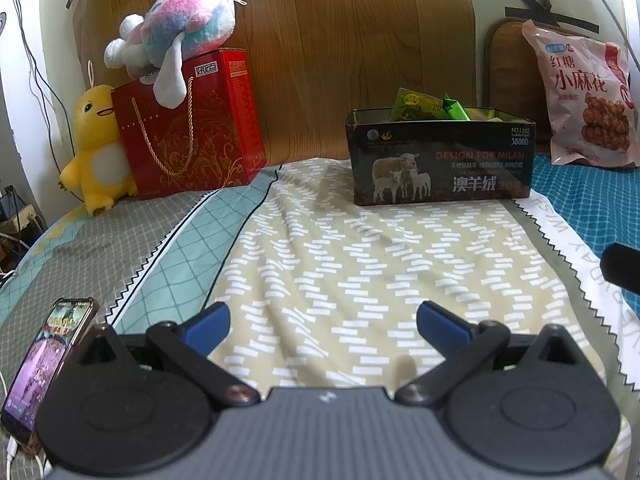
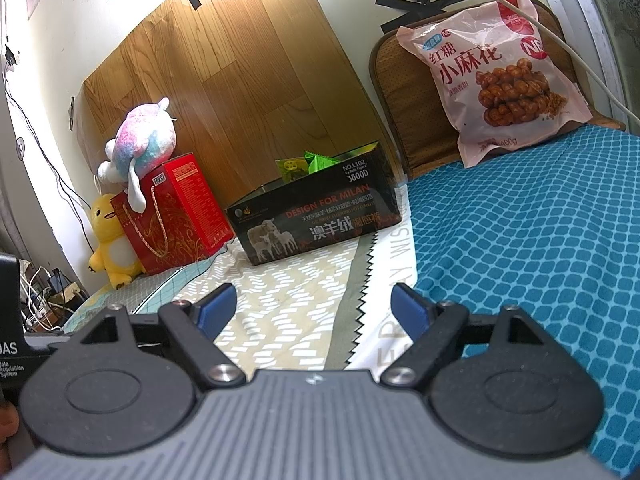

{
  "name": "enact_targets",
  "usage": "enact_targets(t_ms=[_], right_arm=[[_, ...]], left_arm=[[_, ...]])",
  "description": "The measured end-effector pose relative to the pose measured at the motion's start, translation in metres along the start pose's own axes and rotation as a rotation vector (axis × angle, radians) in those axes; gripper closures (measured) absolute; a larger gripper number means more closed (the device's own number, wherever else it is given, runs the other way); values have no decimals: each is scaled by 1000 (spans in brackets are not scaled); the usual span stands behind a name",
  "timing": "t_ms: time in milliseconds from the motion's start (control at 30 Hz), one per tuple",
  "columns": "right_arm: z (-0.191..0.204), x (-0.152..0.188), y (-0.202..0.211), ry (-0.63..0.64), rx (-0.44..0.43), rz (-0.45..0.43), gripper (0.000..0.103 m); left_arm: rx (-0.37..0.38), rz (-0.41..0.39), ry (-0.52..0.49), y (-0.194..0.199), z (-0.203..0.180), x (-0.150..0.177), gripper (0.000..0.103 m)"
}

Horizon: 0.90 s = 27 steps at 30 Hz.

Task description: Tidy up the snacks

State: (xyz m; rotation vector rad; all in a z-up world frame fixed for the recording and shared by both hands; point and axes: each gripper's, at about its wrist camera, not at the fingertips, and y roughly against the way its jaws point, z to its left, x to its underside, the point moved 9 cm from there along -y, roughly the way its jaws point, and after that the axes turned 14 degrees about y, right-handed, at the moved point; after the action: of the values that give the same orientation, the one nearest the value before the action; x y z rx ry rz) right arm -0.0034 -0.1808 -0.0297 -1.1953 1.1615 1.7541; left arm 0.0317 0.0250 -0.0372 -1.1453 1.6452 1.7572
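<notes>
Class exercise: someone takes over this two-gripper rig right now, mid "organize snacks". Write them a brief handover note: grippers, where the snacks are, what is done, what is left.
Left gripper: open, empty, low over the patterned bedspread.
Right gripper: open, empty, over the bedspread's right edge.
Dark tin box: lid off, at the far end of the bed, with green snack packets poking above its rim.
Pink bag of fried dough twists: outside the tin, propped against the brown cushion to its right.
Done: some small packets are in the tin.
Left: probably the pink bag, nearer the right gripper.

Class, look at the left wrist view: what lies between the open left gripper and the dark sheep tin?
Only bare patterned bedsheet between left gripper and tin; the left wrist view shows it.
</notes>
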Motion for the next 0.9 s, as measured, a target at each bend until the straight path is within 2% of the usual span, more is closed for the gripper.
enact_targets(t_ms=[633, 900], right_arm=[[-1, 0, 0, -2, -1, -1, 17], [1, 0, -1, -1, -1, -1, 17]], left_arm=[[1, 1, -3, 0, -1, 1, 0], [23, -7, -16, 1, -5, -1, 0]])
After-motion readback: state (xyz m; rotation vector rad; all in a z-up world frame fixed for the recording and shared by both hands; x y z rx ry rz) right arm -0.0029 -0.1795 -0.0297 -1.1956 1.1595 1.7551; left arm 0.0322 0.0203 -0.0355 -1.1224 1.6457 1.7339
